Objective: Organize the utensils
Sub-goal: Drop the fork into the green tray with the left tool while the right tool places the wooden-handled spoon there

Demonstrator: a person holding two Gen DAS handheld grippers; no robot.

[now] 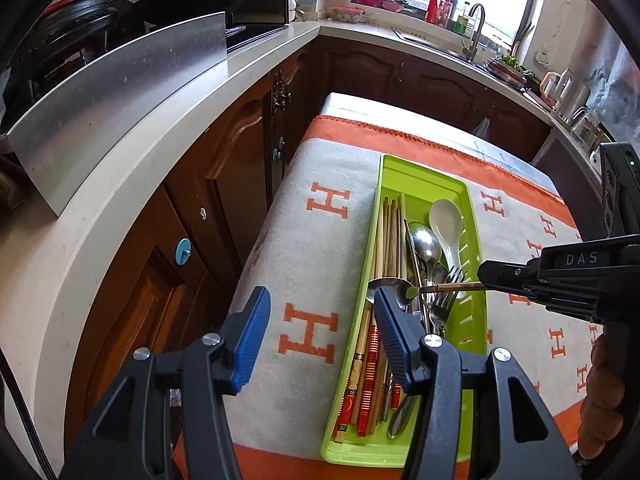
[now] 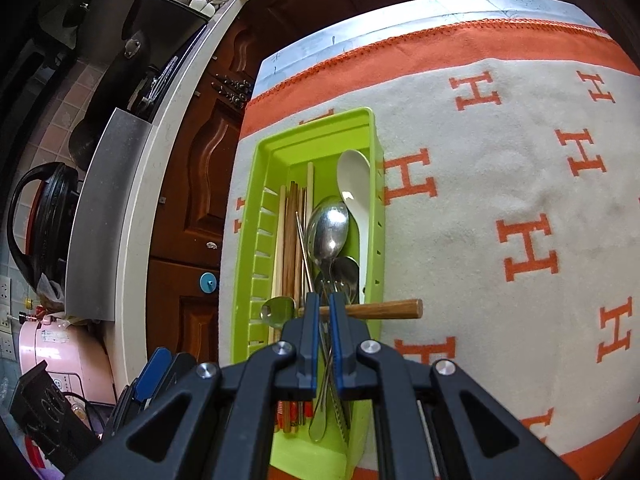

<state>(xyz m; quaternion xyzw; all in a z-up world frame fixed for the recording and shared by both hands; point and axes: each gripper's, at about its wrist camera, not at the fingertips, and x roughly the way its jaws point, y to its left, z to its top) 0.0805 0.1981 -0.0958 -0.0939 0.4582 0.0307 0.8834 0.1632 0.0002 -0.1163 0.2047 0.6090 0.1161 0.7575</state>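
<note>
Our right tongs (image 2: 325, 312) pinch a wooden-handled spoon (image 2: 384, 309) crosswise above the tray (image 2: 256, 208). Our left tongs (image 1: 320, 336) hang half open and empty, the tray's chopsticks (image 1: 390, 232) just ahead.

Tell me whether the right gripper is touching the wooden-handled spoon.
Touching. The right wrist view shows the right gripper with fingers clamped on the wooden-handled spoon above the green tray.

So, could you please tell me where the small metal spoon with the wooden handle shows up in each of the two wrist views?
Left wrist view: the small metal spoon with the wooden handle is right of centre, crosswise over the green plastic tray, held by the right gripper.
Right wrist view: the spoon is at lower centre, clamped at the fingertips.
Shared landmark: the white ceramic spoon in the tray.
</note>
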